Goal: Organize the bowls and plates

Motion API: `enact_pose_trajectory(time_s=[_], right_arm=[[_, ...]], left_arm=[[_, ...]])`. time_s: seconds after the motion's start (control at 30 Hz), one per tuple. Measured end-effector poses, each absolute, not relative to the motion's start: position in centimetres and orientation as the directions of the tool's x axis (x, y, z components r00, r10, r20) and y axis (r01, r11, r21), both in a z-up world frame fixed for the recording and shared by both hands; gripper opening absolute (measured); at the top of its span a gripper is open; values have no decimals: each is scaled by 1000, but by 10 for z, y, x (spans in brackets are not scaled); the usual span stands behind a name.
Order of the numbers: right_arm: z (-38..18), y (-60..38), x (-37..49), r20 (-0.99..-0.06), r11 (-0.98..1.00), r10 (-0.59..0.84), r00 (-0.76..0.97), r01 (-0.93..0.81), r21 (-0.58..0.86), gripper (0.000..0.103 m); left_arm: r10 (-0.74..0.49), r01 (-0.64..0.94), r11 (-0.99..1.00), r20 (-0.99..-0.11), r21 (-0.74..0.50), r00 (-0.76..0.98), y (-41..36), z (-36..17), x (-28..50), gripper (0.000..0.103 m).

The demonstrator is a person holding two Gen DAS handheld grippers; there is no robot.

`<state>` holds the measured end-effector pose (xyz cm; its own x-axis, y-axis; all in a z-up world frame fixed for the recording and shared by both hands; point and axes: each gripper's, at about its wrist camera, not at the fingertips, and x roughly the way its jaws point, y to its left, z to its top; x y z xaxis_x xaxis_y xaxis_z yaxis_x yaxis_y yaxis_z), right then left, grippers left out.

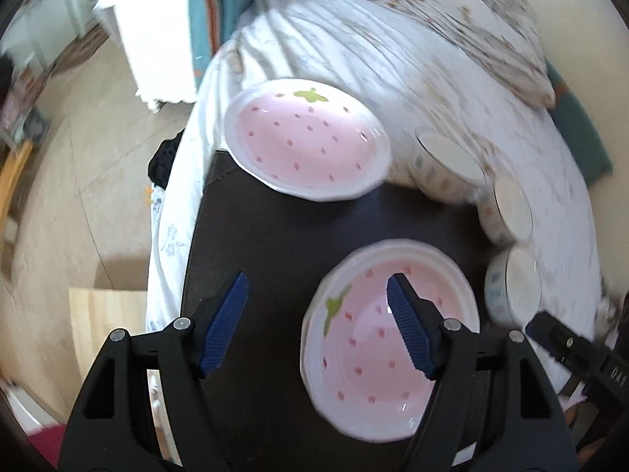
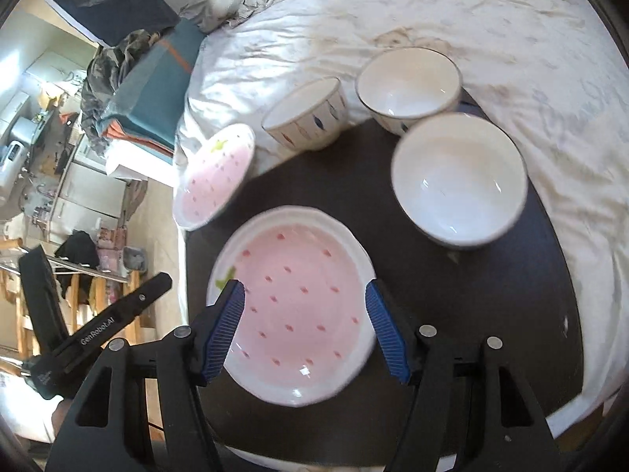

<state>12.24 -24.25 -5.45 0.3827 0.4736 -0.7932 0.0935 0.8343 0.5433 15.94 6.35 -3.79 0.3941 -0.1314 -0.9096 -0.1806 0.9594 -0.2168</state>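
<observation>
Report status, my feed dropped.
Both hand-held grippers, left and right, open, empty. Near strawberry plates stacked; third plate apart. Three bowls unstacked.

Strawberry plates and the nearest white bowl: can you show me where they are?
Near strawberry plate (image 2: 298,306): right wrist view, pink centre.
Far strawberry plate (image 2: 214,179): right wrist view, pink centre.
Nearest white bowl (image 2: 458,181): right wrist view, inside bottom.

left gripper (image 1: 316,295) jaws apart, empty, angled down; right gripper (image 2: 304,301) same.
</observation>
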Motion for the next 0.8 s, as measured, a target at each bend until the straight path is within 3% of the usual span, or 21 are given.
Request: enact_pose_trajectory(time_s=[0.27, 0.8], right_arm=[[-58, -228, 183, -773, 807, 519, 364, 88, 584, 67], [-130, -144, 295, -807, 810, 539, 241, 116, 575, 67]], left_arm=[[-99, -312, 921, -916, -232, 389, 94, -63, 206, 71], [-41, -449, 868, -932, -212, 361, 152, -110, 271, 70]])
